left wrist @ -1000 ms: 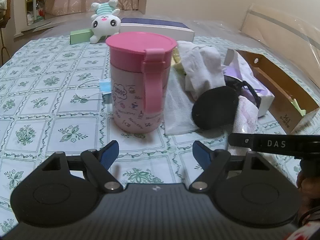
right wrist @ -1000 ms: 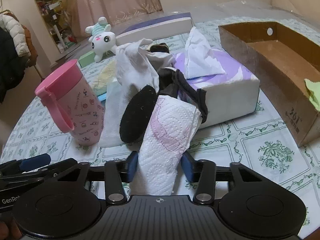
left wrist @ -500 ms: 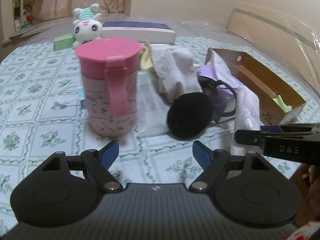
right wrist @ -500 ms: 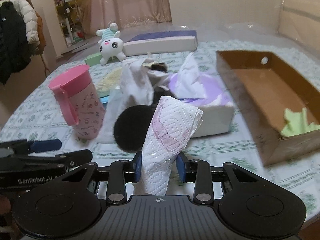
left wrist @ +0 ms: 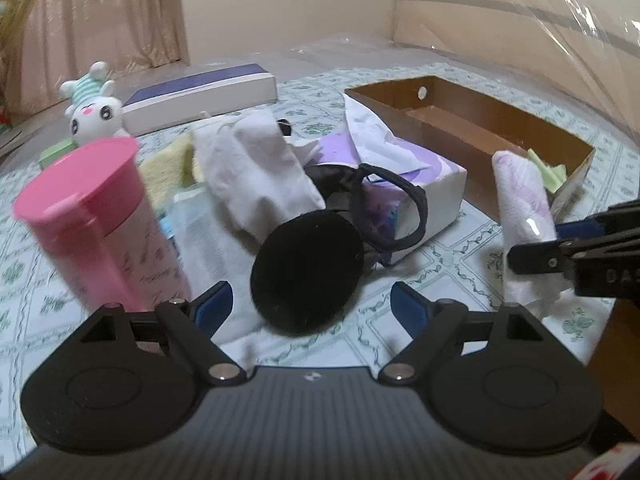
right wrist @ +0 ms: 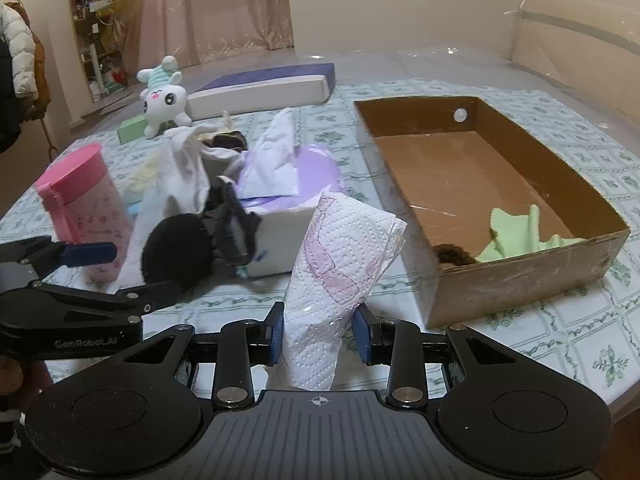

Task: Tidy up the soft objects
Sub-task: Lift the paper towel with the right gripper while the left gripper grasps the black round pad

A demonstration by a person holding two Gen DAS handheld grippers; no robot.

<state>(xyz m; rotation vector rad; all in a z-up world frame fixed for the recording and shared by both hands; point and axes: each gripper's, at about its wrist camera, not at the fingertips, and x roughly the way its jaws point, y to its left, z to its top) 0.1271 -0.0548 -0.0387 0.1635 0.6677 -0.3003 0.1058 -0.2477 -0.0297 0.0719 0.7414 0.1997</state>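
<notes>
The right hand-held gripper point(right wrist: 318, 334) is clamped on a folded paper towel point(right wrist: 340, 264), which stands up between its blue pads, lifted off the counter point(right wrist: 560, 320). The left hand-held gripper point(left wrist: 308, 306) has its jaws wide apart with nothing between them; just ahead of it lies a black round pad point(left wrist: 306, 272) at the near edge of a heap of cloths.

The step in hand looks like carrying the towel to the cardboard box point(right wrist: 520, 276), ahead and to the right of the right gripper. To do it well, I would keep the towel above the near wall, since its loose lower end hangs below the pads and could catch on the rim. The best release point is probably the bare brown floor toward the far end, as a green cloth point(right wrist: 516, 236) and something dark already sit in the near corner.

The way to the box seems open. The tissue box point(right wrist: 280, 236) stands ahead and to the left of the towel, near but apart. The left gripper is well off to the left. A pink cup point(left wrist: 92, 216), upright and close to the left gripper's left finger, could be knocked over if that gripper swings left. The counter edge is close below both.
</notes>
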